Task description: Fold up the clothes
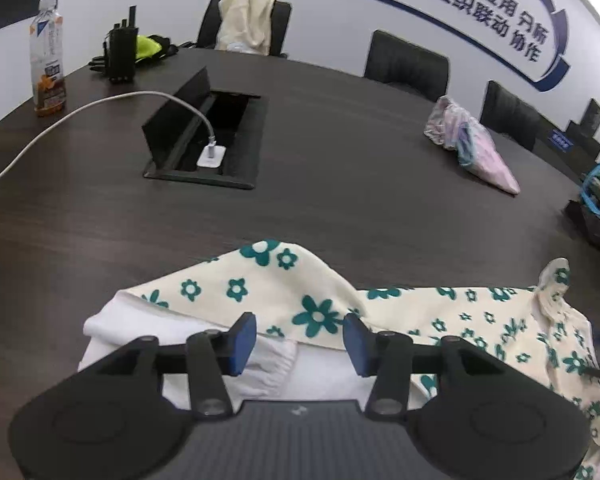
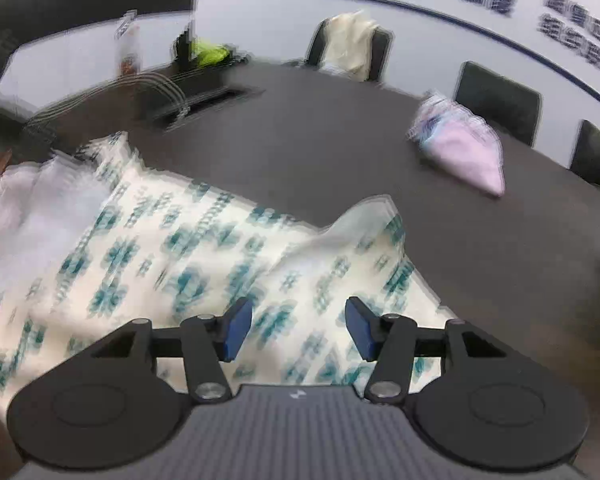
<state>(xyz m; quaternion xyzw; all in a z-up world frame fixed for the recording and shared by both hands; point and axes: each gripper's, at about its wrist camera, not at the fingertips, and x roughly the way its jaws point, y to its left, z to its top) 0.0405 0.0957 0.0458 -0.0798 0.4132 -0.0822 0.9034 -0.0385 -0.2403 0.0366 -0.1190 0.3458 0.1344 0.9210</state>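
Dark table (image 1: 340, 160); both claws, left (image 1: 300, 338) and right (image 2: 299, 330), hover spread over floral garment (image 1: 320, 296).

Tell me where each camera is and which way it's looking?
Left wrist view: sits on the left hand-held gripper, looking forward over its open blue fingers at the flowered garment and the dark table; only the gripper shows, no hand.
Right wrist view: sits on the right hand-held gripper, looking forward over its open fingers across the flowered garment; blurred, and only the gripper shows.
Both share the garment, the table, the pink bundle and the chair with cream clothes.
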